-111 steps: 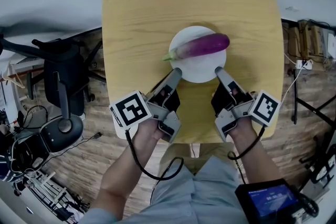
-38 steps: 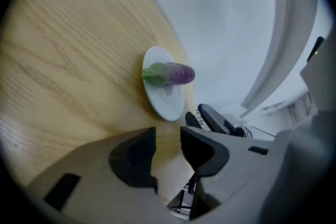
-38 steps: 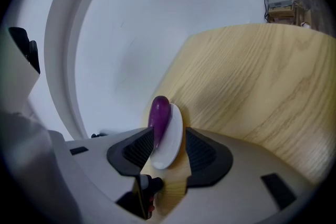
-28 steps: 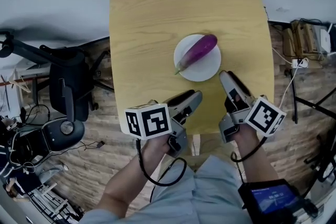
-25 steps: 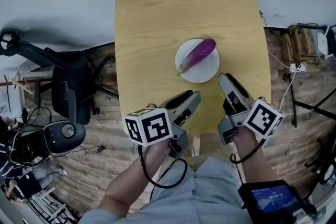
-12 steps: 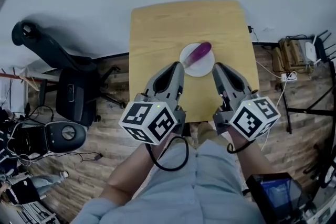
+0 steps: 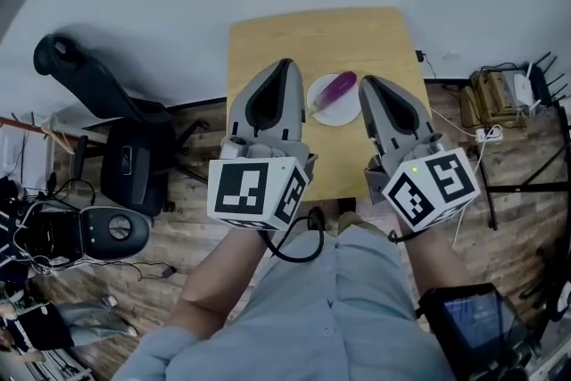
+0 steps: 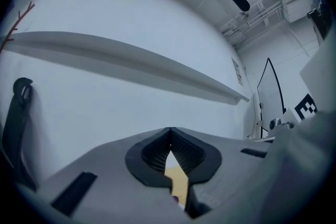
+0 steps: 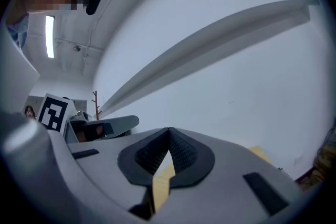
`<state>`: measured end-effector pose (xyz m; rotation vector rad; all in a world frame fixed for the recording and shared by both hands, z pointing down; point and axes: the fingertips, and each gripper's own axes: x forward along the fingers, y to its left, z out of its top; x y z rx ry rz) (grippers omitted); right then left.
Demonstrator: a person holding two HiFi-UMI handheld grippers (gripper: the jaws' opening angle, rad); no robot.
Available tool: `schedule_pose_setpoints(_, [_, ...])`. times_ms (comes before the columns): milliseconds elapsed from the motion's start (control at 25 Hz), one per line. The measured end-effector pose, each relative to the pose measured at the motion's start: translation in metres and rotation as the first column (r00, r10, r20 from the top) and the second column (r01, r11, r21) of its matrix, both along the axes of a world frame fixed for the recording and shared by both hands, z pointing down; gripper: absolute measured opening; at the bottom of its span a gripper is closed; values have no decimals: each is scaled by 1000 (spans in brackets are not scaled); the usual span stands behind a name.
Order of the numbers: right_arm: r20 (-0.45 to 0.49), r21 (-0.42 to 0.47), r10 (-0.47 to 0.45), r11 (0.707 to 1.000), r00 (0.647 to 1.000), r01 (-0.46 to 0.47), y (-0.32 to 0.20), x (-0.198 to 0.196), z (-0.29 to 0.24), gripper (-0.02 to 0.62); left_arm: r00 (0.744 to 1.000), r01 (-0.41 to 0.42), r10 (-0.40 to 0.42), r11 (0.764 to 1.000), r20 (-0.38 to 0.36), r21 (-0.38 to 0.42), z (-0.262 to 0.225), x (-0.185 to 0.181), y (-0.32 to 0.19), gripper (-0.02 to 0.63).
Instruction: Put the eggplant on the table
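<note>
Both grippers have risen well off the tabletop and now fill the middle of the head view, where a second ago they lay low near the table's front edge. The left gripper (image 7: 284,67) and the right gripper (image 7: 368,83) each have their ribbed black pads pressed together at the tips, with nothing between them (only a sliver of yellow wood shows through the gap behind the tips).

Far below, the eggplant (image 7: 337,86) lies slantwise on the small white plate (image 7: 323,111), which stands on the pale wooden table (image 7: 294,36), so it rests on the plate, not on the bare wood.

The eggplant looks smooth and glossy purple, long and gently curved, thicker at one end and tapering toward the stem. I judge it fairly light and firm, with a slick skin that could slide out of a narrow pinch. The thick middle seems the best place to take hold, jaws set across its width. The plate looks hard, shallow and round, and is likely to skate on the grained wood if nudged.
</note>
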<state>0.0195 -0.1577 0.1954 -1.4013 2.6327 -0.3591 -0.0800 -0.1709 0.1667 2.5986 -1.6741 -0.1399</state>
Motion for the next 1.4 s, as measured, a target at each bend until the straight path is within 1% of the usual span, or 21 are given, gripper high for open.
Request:
schedule_pose_setpoints(200, [-20, 47, -6, 999, 1000, 7, 6, -4, -12, 2, 999, 24, -27, 997, 44, 68, -15, -2, 10, 6])
schedule_pose_setpoints(360, [-23, 66, -20, 998, 1000, 21, 8, -8, -20, 0, 999, 24, -28, 996, 45, 81, -19, -3, 13, 6])
schedule_pose_setpoints(520, [-35, 82, -16, 996, 999, 19, 8, -12, -24, -2, 997, 22, -29, 995, 74, 96, -19, -4, 14, 6])
schedule_pose_setpoints(600, [-37, 87, -8, 996, 999, 11, 5, -12, -24, -2, 996, 14, -22, 995, 82, 94, -16, -3, 14, 6])
schedule_pose_setpoints(760, [-44, 91, -2, 996, 999, 6, 2, -13, -25, 0, 997, 3, -8, 997, 73, 75, -10, 0, 12, 6])
schedule_pose_setpoints(920, [-48, 95, 1, 995, 999, 3, -1, -13, -26, -2, 998, -4, -1, 997, 70, 73, -10, 2, 9, 6])
schedule_pose_setpoints(1120, [-41, 94, 3, 996, 999, 1, -6, -13, -26, 0, 998, 6, -9, 999, 65, 52, -4, 0, 4, 6])
schedule_pose_setpoints(1400, [-38, 95, 2, 995, 999, 2, -10, -12, -26, 0, 997, -3, -1, 998, 75, 57, -5, 4, 0, 6])
